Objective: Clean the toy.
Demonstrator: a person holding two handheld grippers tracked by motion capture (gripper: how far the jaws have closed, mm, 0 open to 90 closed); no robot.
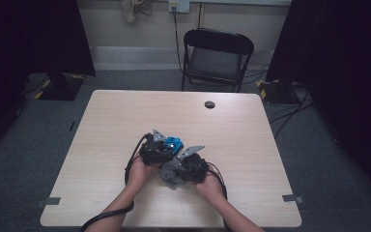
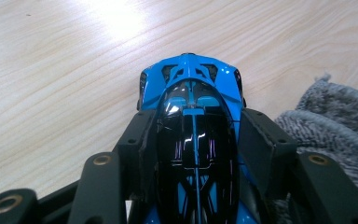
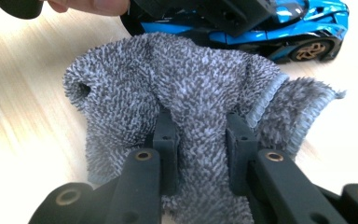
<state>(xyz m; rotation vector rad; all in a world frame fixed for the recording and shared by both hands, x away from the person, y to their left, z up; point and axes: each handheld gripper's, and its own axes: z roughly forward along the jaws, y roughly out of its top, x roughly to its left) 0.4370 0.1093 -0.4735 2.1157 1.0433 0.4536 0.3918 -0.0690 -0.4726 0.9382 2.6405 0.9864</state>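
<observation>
Item one: blue toy car, black canopy, gold wheels, clamped across its body between the jaws of my left gripper, near the middle of the wooden table, nose pointing away from that gripper. Item two: grey fluffy cloth, bunched, pinched in a fold by my right gripper, whose jaws are drawn in tight on it. Cloth sits just right of the car, touching its side; both hands lie toward the table's near edge.
</observation>
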